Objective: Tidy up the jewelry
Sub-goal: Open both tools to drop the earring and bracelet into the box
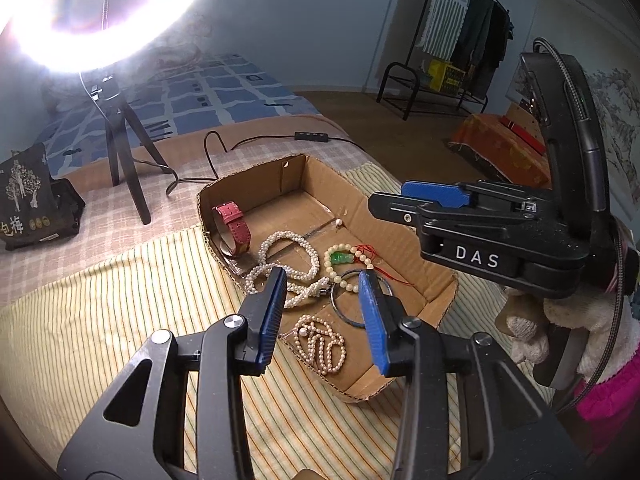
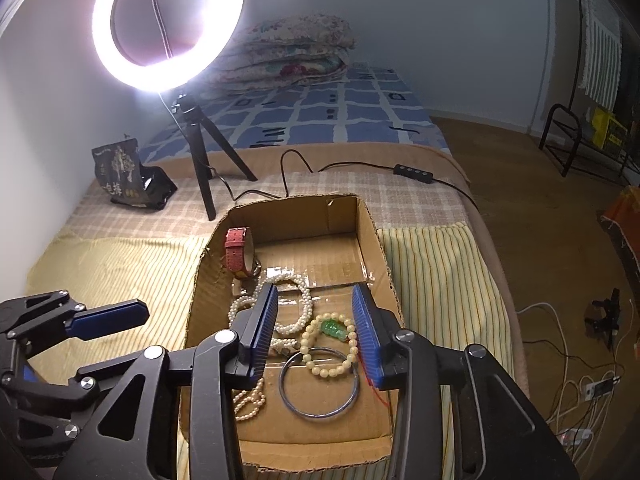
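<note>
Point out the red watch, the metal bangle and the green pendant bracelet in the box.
red watch [image 2: 237, 254], right wrist view, on the strap.
metal bangle [image 2: 352, 398], right wrist view, on its right rim.
green pendant bracelet [image 2: 333, 329], right wrist view, on the pendant.

Bed [image 2: 424, 208], plaid-covered. Directly on it: striped cloth [image 2: 440, 264] under both claws, bearing a cardboard tray [image 2: 376, 240] straight ahead; ring-light tripod [image 2: 208, 168], black snack bag [image 2: 124, 172], and cable with inline switch [image 2: 414, 173] beyond.

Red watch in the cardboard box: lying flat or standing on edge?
Standing on edge. The red watch has its strap looped upright, leaning against the left wall of the cardboard box, apart from the pearl strands.
</note>
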Tool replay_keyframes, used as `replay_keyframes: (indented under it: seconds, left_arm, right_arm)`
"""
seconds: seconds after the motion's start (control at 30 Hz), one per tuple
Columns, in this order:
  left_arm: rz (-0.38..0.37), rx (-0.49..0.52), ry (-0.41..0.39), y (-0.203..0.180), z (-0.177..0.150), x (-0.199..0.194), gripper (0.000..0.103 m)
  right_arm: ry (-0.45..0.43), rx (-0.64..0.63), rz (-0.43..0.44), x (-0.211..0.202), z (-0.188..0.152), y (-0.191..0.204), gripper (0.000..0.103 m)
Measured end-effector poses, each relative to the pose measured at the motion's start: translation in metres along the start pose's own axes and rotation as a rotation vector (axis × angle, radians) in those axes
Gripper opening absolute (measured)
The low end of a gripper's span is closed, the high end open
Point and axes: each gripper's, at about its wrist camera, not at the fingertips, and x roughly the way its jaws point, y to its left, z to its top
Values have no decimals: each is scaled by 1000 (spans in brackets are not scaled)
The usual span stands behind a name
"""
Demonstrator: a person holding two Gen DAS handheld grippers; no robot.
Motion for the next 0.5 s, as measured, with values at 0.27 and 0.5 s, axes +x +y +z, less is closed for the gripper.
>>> replay_keyframes:
  seconds: [0.27, 0.5]
  left_arm:
    - [3, 5, -14, 0, -1, -15, 40]
    - [10, 9, -38, -1, -4, -34, 54]
  right_arm:
    - [-16, -2, -31, -13, 1, 4, 53]
    - [-34, -15, -72, -28, 1, 12, 66]
